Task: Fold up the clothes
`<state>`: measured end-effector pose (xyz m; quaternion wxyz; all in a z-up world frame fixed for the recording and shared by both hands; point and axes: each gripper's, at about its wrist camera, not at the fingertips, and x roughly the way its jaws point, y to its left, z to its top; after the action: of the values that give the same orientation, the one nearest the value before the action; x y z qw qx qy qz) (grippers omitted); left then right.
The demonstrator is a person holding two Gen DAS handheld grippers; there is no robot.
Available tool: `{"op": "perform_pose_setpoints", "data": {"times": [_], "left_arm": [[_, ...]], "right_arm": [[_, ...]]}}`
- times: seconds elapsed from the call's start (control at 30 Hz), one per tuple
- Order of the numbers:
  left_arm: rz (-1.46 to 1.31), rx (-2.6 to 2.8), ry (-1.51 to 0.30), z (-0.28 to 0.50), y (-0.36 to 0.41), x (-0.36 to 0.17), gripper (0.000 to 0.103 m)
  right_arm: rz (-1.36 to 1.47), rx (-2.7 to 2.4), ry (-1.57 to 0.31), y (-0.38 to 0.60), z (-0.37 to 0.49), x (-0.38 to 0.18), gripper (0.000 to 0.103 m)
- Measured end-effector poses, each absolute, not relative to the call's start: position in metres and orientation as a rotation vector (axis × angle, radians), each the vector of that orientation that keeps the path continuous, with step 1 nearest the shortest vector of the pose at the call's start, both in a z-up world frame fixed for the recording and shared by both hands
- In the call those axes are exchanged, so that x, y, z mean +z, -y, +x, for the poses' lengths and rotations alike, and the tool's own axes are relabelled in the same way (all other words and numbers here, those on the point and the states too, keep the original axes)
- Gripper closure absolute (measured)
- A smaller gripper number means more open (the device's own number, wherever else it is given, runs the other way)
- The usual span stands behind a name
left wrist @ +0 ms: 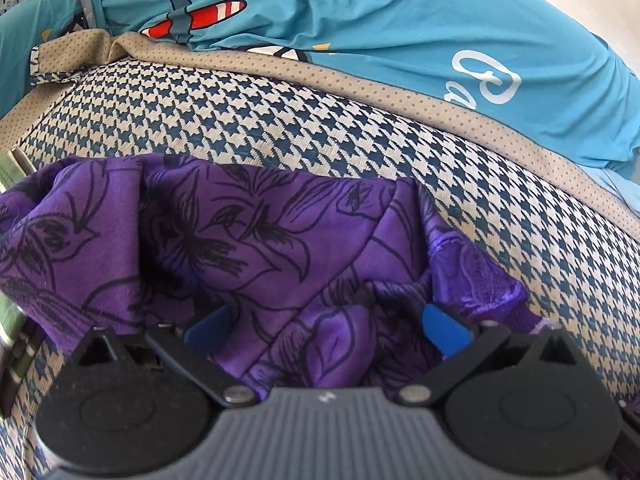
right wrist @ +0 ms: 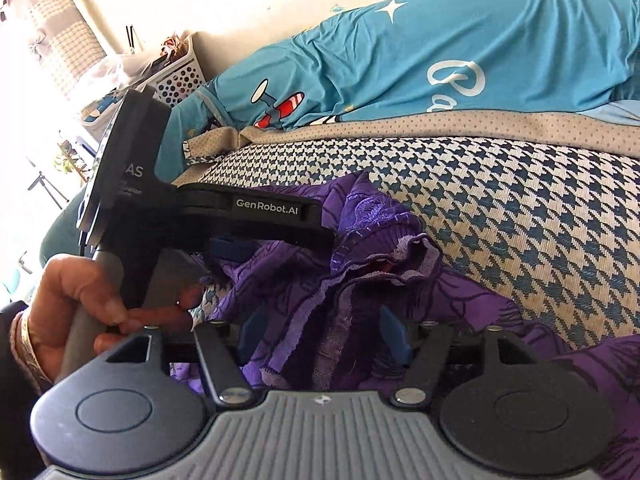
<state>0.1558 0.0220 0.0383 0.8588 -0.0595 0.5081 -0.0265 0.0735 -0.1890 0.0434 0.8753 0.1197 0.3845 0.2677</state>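
Left wrist: left tool has its blue pads spread, purple garment bunched between and over them — fabric fills the gap, but the pads aren't pressed onto it, so no pinch visible. Garment is purple with black floral line print and sits on a houndstooth cover, navy on cream. Its far edge is rumpled; a lacy trim sits at the right near the right pad. Beyond the houndstooth runs a tan dotted border, then a teal shirt with a red-and-white plane print and white lettering, well apart from the purple piece. Right wrist: right tool also spread, blue pads either side of a ridge of purple garment with lilac lace edging; cloth lies between the pads, not clamped. Left tool enters from the left, lying sideways across the garment, marked "GenRobot.AI"; a hand grips its grey handle, bangle on the wrist. Same houndstooth cover under the garment, teal shirt behind it. White perforated basket in the back left by the wall — contents unclear.
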Motion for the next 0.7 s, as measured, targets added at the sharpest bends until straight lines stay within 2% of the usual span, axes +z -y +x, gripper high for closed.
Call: {"op": "perform_pose_setpoints", "data": {"times": [0.23, 0.43, 0.5, 0.63, 0.7], "left_arm": [[-0.114, -0.059, -1.056, 0.153, -0.02, 0.038, 0.0], [-0.113, -0.049, -1.055, 0.153, -0.021, 0.038, 0.0], [-0.111, -0.049, -1.057, 0.153, -0.021, 0.038, 0.0], [-0.109, -0.054, -1.06, 0.153, -0.02, 0.038, 0.0], [-0.108, -0.056, -1.061, 0.153, -0.02, 0.038, 0.0]], "right_arm": [[0.385, 0.484, -0.815, 0.193, 0.078, 0.041, 0.033], [0.353, 0.413, -0.773, 0.184, 0.079, 0.04, 0.035], [0.354, 0.414, -0.777, 0.182, 0.081, 0.038, 0.047], [0.347, 0.411, -0.785, 0.181, 0.083, 0.035, 0.062], [0.329, 0.401, -0.786, 0.179, 0.084, 0.034, 0.074]]}}
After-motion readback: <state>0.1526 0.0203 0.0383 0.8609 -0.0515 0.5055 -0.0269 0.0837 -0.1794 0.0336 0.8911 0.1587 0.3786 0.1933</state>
